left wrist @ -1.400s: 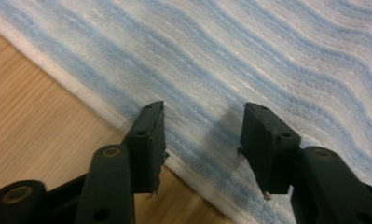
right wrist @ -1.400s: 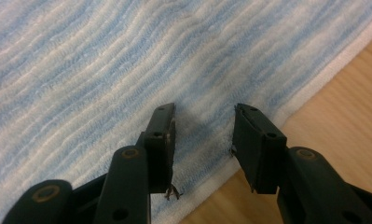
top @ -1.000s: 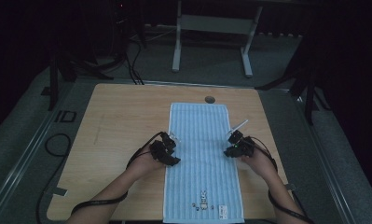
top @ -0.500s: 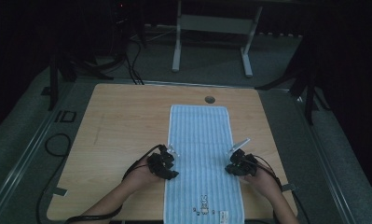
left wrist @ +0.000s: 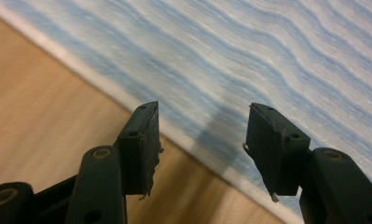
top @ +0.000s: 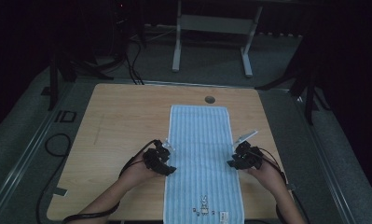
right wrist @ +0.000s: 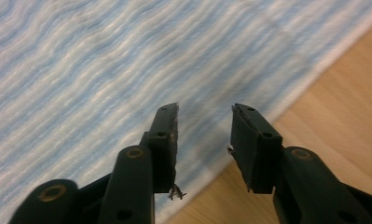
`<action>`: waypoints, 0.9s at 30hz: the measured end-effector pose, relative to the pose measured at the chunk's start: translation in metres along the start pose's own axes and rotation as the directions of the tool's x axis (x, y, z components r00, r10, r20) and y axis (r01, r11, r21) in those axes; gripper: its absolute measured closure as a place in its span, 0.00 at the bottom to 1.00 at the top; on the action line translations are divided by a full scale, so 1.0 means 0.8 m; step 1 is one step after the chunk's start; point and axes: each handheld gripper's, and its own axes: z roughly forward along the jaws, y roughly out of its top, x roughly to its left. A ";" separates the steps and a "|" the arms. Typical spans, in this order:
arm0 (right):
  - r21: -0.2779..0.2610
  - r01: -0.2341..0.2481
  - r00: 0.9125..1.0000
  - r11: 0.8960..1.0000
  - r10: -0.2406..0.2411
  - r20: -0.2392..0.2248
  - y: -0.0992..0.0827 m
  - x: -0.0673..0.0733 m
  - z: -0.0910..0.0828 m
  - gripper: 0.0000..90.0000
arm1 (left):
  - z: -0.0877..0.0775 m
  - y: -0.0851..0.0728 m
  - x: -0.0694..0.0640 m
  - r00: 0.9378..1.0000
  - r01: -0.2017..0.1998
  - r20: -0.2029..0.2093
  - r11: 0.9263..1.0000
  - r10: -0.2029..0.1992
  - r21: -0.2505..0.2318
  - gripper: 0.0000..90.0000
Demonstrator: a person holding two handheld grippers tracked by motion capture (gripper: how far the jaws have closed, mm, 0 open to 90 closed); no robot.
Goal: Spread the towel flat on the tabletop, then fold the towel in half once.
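Note:
A light blue striped towel [top: 201, 140] lies flat and lengthwise down the middle of the wooden table [top: 123, 121]. My left gripper [top: 168, 161] sits at its left edge, my right gripper [top: 232, 163] at its right edge, each held in a hand. In the left gripper view the left gripper [left wrist: 202, 126] is open over the towel's white hem [left wrist: 127, 100], with nothing between the pads. In the right gripper view the right gripper [right wrist: 204, 121] is open over the towel [right wrist: 104, 70] near its border, also with nothing in it. Both pairs of jaws have just been opening.
A small round hole [top: 210, 99] is in the table just beyond the towel's far end. A small printed figure [top: 203, 205] marks the towel's near end. Cables [top: 53, 144] lie on the floor at the left. A metal desk frame [top: 211, 28] stands beyond the table.
Both hands have drawn back toward the near edge along the towel's sides. The towel still lies flat in the same place.

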 end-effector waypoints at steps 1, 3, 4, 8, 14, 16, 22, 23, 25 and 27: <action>-0.005 0.000 1.000 1.000 0.000 0.002 0.000 -0.002 -0.002 0.66 | -0.002 0.000 0.002 1.000 0.005 -0.004 1.000 -0.005 -0.005 0.49; -0.012 -0.004 1.000 1.000 0.004 0.002 0.000 -0.003 -0.003 0.66 | -0.009 0.001 0.009 1.000 0.018 -0.014 1.000 -0.018 -0.021 0.49; -0.022 -0.009 1.000 1.000 0.009 0.007 0.002 -0.008 -0.009 0.65 | -0.012 0.003 0.012 0.999 0.029 -0.026 0.999 -0.029 -0.031 0.49; -0.031 -0.029 0.999 0.999 0.030 0.033 0.009 -0.024 -0.017 0.65 | -0.022 0.011 0.030 0.997 0.052 -0.059 0.997 -0.056 -0.057 0.47; -0.006 -0.066 0.996 0.998 0.066 0.053 0.031 -0.057 -0.013 0.66 | -0.023 0.030 0.062 0.990 0.089 -0.104 0.995 -0.094 -0.053 0.47; 0.002 -0.079 0.995 0.997 0.079 0.068 0.041 -0.069 -0.008 0.66 | -0.019 0.039 0.074 0.988 0.099 -0.116 0.994 -0.104 -0.050 0.48; 0.044 -0.147 0.986 0.988 0.143 0.086 0.075 -0.104 0.015 0.66 | 0.003 0.065 0.106 0.979 0.164 -0.115 0.986 -0.167 -0.034 0.48; 0.055 -0.157 0.984 0.986 0.152 0.088 0.080 -0.109 0.021 0.66 | 0.008 0.069 0.111 0.978 0.173 -0.116 0.984 -0.176 -0.029 0.48; 0.083 -0.177 0.981 0.981 0.169 0.098 0.089 -0.118 0.033 0.66 | 0.019 0.075 0.116 0.973 0.188 -0.130 0.982 -0.189 -0.020 0.48; 0.109 -0.198 0.977 0.974 0.186 0.107 0.097 -0.126 0.046 0.66 | 0.028 0.080 0.122 0.972 0.196 -0.133 0.981 -0.196 -0.013 0.48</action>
